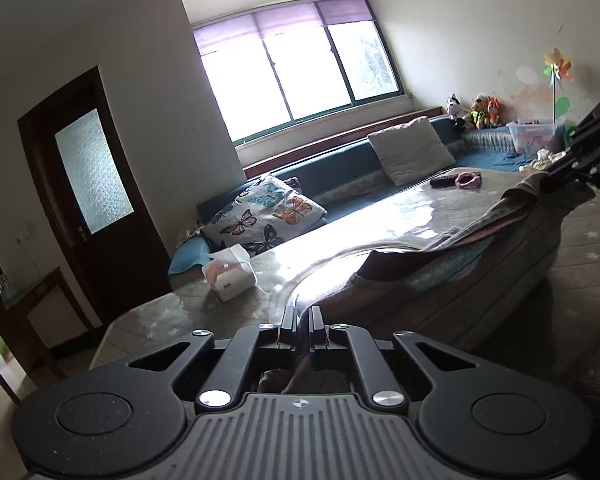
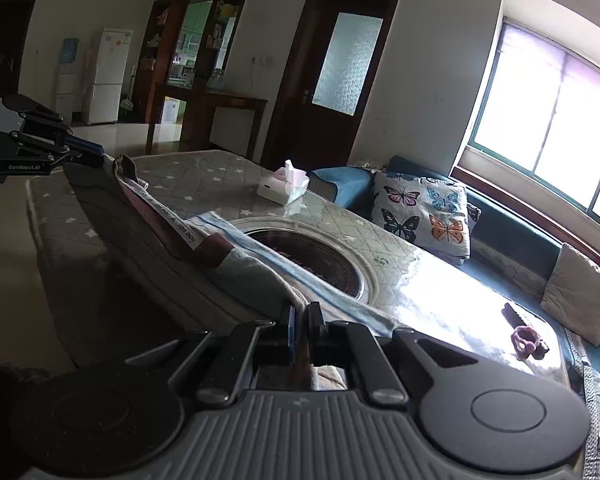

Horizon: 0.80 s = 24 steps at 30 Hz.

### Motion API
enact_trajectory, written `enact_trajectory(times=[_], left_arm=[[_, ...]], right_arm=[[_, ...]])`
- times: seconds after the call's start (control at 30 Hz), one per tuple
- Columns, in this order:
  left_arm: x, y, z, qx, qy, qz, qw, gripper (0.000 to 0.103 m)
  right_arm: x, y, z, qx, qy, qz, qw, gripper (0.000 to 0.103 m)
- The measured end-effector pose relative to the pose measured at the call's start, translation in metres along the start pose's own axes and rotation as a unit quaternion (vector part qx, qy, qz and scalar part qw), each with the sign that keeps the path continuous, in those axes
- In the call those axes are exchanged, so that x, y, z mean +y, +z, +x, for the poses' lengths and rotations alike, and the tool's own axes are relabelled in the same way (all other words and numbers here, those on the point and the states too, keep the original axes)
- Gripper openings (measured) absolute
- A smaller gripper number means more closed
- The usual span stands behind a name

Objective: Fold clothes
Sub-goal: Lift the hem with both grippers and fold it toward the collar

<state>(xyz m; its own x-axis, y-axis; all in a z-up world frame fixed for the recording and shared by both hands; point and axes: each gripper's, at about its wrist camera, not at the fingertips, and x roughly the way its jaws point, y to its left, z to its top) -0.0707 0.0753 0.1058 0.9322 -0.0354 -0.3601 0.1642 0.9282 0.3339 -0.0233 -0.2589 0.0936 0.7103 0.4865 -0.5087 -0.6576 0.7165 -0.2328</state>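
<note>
A grey garment with a maroon-lined waistband and a printed band hangs stretched between both grippers above the table. My left gripper is shut on one end of it at the bottom of the left wrist view. At the upper right of that view, my right gripper pinches the other end. In the right wrist view the same garment runs from my right gripper, shut on it, up to my left gripper at the far left. Its lower part drapes onto the table.
The table has a star-patterned quilted cover, a glossy top and a round dark inset in its middle. On it stand a tissue box, a dark remote and a pink ring-shaped item. A blue bench with cushions runs behind.
</note>
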Motion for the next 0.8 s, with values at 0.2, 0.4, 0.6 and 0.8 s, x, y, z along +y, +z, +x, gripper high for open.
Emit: enact_trajectory(times=[0.2,0.4,0.6,0.8], left_arm=[[0.021,0.008,0.064,0.028,-0.011,-0.001,0.9995,0.005],[0.036,0.007,0.143,0.083,-0.032,-0.005,0.996,0.005],[0.045,0.001,0.203,0.12,-0.035,-0.019,0.992,0.002],[0.06,-0.007,0.243,0.148,-0.041,-0.069,0.9857,0.004]], right_arm=[[-0.029,0.023,0.048,0.019,0.003,0.01,1.0,0.005],[-0.055,0.041,0.108,0.05,0.008,0.025,0.998,0.005],[-0.068,0.037,0.163,0.081,0.009,0.039,0.996,0.005],[-0.085,0.019,0.213,0.109,-0.011,0.099,0.989,0.008]])
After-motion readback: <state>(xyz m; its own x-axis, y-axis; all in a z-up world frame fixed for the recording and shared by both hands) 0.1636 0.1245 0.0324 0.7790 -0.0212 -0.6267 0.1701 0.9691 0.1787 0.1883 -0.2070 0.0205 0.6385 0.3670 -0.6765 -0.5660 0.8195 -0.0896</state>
